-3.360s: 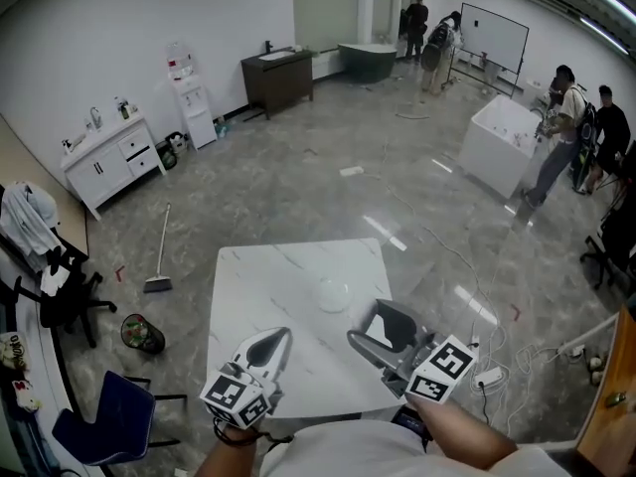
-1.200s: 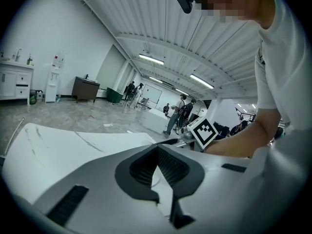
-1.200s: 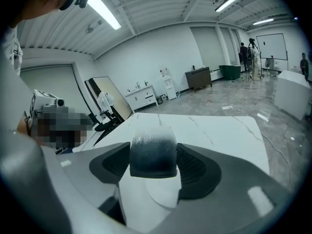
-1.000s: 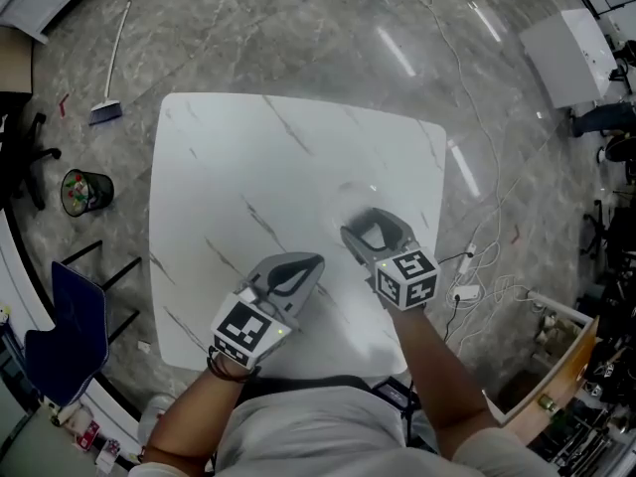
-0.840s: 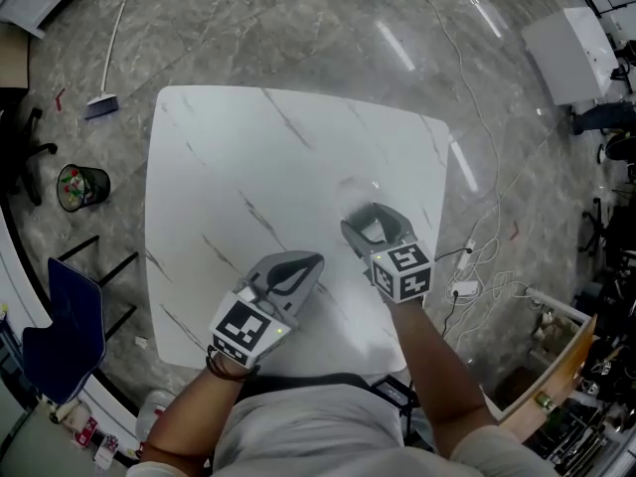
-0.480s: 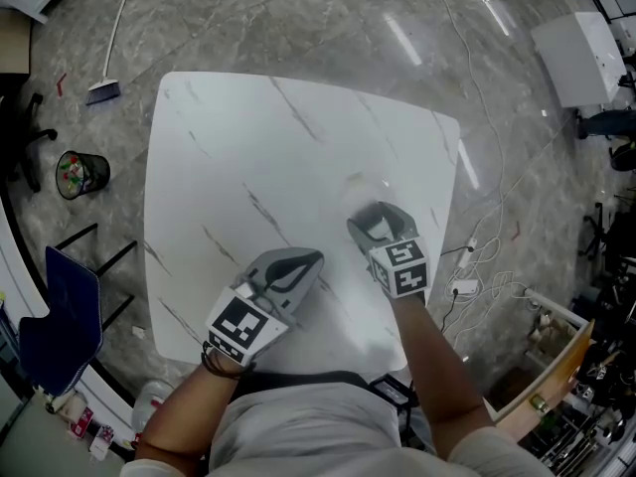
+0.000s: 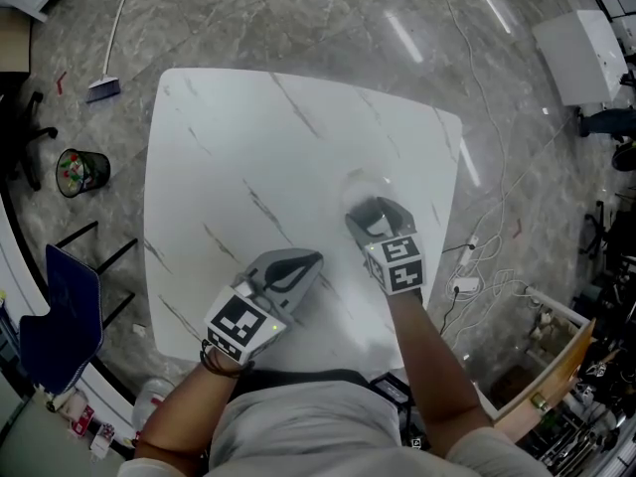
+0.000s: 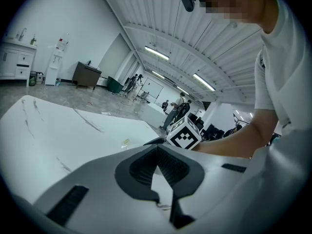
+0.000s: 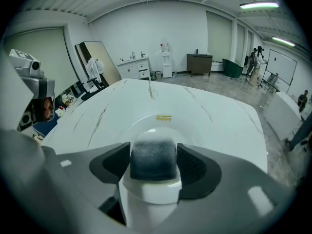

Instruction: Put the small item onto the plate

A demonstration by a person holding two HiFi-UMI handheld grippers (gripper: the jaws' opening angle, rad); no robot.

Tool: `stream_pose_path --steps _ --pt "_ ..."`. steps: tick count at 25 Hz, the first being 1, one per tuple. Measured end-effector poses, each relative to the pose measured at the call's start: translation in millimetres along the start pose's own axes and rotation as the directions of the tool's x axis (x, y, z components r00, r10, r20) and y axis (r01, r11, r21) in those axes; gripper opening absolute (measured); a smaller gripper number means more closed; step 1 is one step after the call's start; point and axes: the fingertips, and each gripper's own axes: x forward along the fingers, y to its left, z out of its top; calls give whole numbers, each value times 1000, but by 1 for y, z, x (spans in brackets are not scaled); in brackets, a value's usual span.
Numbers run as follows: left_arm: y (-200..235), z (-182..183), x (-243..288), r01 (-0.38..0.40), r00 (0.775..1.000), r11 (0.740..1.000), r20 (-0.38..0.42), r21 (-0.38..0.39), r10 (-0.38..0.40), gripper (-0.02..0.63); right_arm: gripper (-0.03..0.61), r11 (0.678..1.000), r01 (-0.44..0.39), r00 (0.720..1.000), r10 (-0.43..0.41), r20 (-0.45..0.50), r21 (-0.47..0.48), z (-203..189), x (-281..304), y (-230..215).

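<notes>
— Now, whereabouts of the small item (image 9: 153, 161)?

— Pinched between the jaws of the right hand-held gripper (image 7: 374, 215), with a ribbed pad pressed on either side. Looks dark grey and blocky, with a rounded top.

— And relative to the plate (image 9: 192, 128)?

— Hangs over the near part of it, right at the white rim. Cannot tell about contact with the plate's surface. Worth noting on the plate: a small yellow sticker (image 9: 164, 117) toward the far side.

— Left hand-held gripper (image 7: 312, 260)?

— Jaws together, tips meeting, nothing between them. Sits low over the counter (image 7: 229, 147), near its front edge and just beside the right one. Points toward the other's marker cube (image 8: 184, 133).

— Counter?

— White with thin grey veins, roughly square. Holds the plate right of centre.

— Further out?

— Grey stone floor all round. Off to the left, a broom (image 7: 107, 58), a waste bin (image 7: 79, 172) and a blue chair (image 7: 60, 326). Off to the right, loose cables (image 7: 467, 266).
</notes>
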Motion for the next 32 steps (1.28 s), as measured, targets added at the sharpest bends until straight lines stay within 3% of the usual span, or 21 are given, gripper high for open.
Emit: stream_pose_path --steps 8,13,15,21,27,32 --pt "-18 4 -5 -2 1000 1000 -9 25 2 6 265 1000 -14 997 13 81 15 16 -31 -2" --pt "-45 11 -8 9 1000 998 6 60 -9 6 164 999 -32 989 32 145 -1 21 -60 5" --pt "-57 14 -10 9 1000 998 14 66 -10 6 95 1000 -27 981 28 190 -6 25 -79 7" --pt "-101 27 -22 -9 999 995 50 95 5 6 5 998 -49 942 60 331 -43 43 -151 30" --pt "-161 58 -41 -23 994 985 106 173 4 6 3 995 -66 890 95 447 -81 57 -241 53" --pt "-201 99 -68 -91 982 971 184 222 50 6 3 988 -71 840 134 526 -138 71 -316 75"
